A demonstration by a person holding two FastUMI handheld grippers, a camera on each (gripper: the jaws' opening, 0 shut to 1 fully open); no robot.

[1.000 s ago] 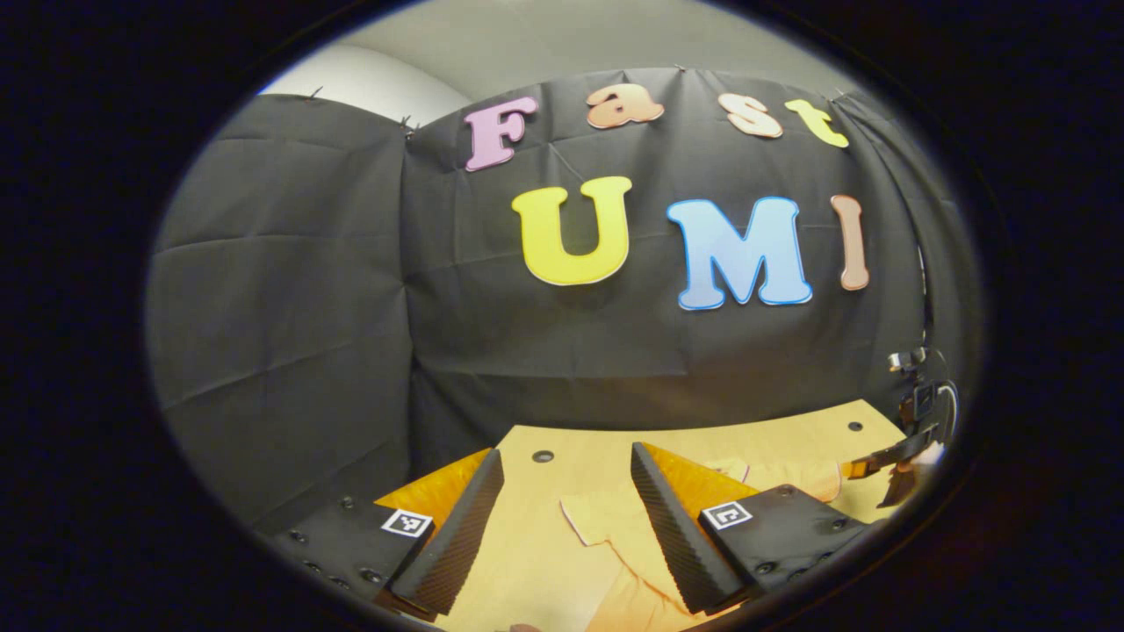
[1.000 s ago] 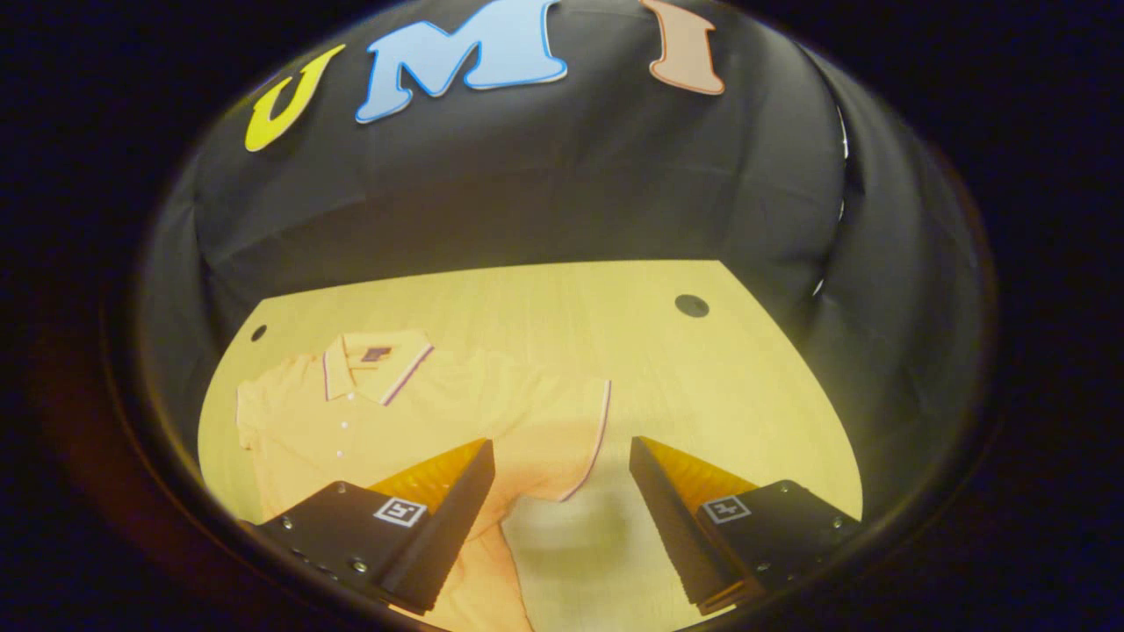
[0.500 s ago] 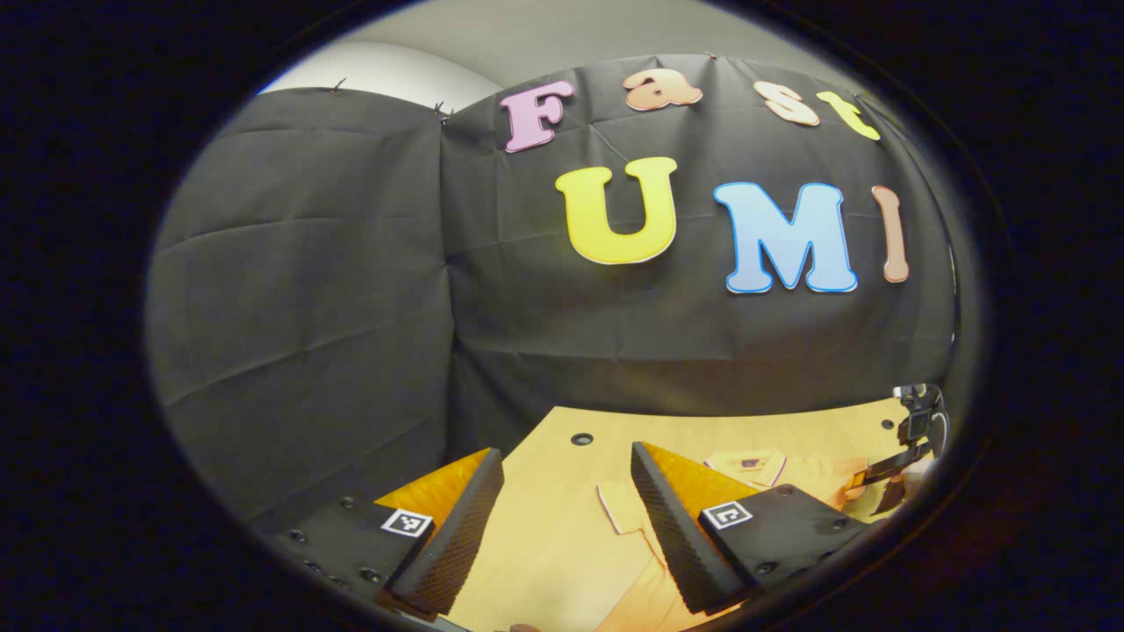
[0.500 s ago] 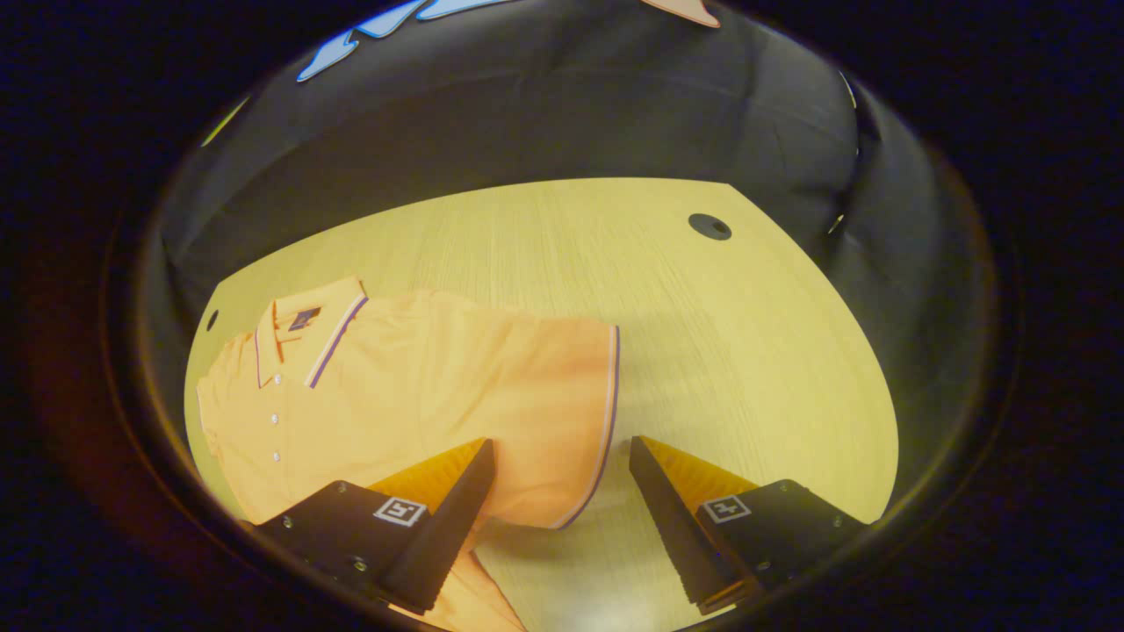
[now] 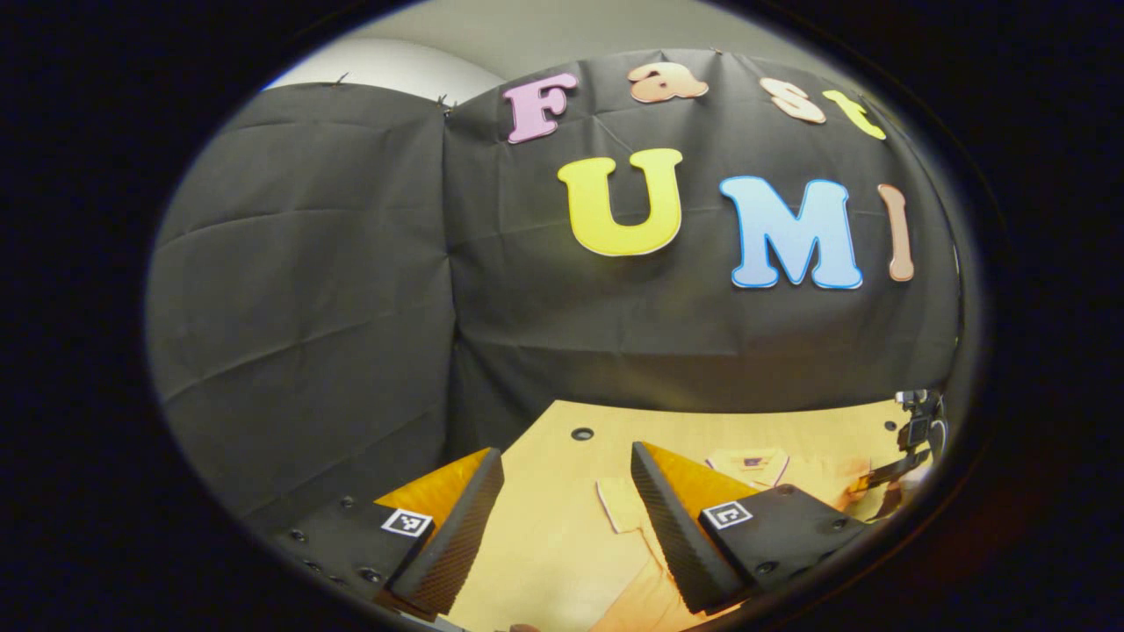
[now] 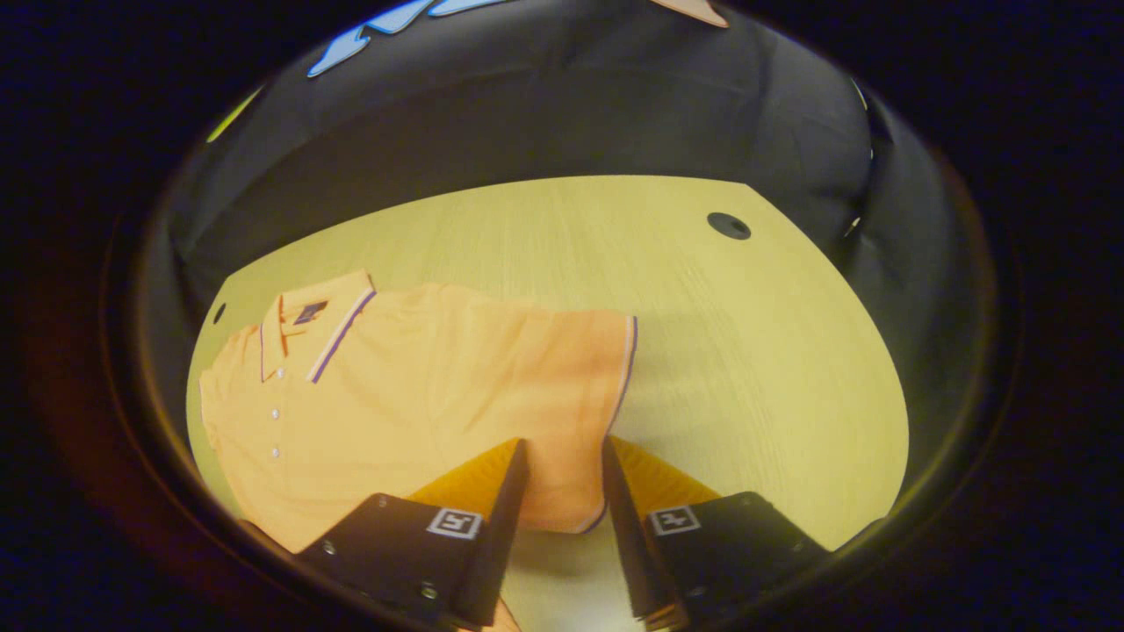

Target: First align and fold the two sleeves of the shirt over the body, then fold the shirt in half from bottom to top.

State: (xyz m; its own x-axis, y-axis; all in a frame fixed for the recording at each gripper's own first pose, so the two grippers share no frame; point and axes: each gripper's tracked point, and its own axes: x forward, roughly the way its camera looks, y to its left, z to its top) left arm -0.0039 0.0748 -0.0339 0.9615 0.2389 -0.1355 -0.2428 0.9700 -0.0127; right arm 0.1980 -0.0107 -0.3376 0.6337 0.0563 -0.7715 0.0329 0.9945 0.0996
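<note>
An orange polo shirt (image 6: pixel 413 395) lies flat on the wooden table (image 6: pixel 720 351), collar (image 6: pixel 316 320) at the far left of the right gripper view. Its sleeve (image 6: pixel 571 377), with a dark-striped hem, spreads out toward my right gripper (image 6: pixel 562 443). That gripper's fingers stand partly closed on either side of the sleeve's lower corner, with a gap still between them. In the left gripper view, my left gripper (image 5: pixel 566 456) hangs open above the table, the shirt's other sleeve (image 5: pixel 619 507) just beyond its right finger. The other gripper (image 5: pixel 909 439) appears far right.
Black cloth walls close in the table at the back and on both sides. Round holes sit in the tabletop near the far corners (image 6: pixel 729 226) (image 5: pixel 581 434). Bare wood stretches to the right of the shirt.
My right gripper dropped toward the sleeve, and its fingers have now drawn closer together around the sleeve's corner. The left gripper swung slightly left and stayed open.
</note>
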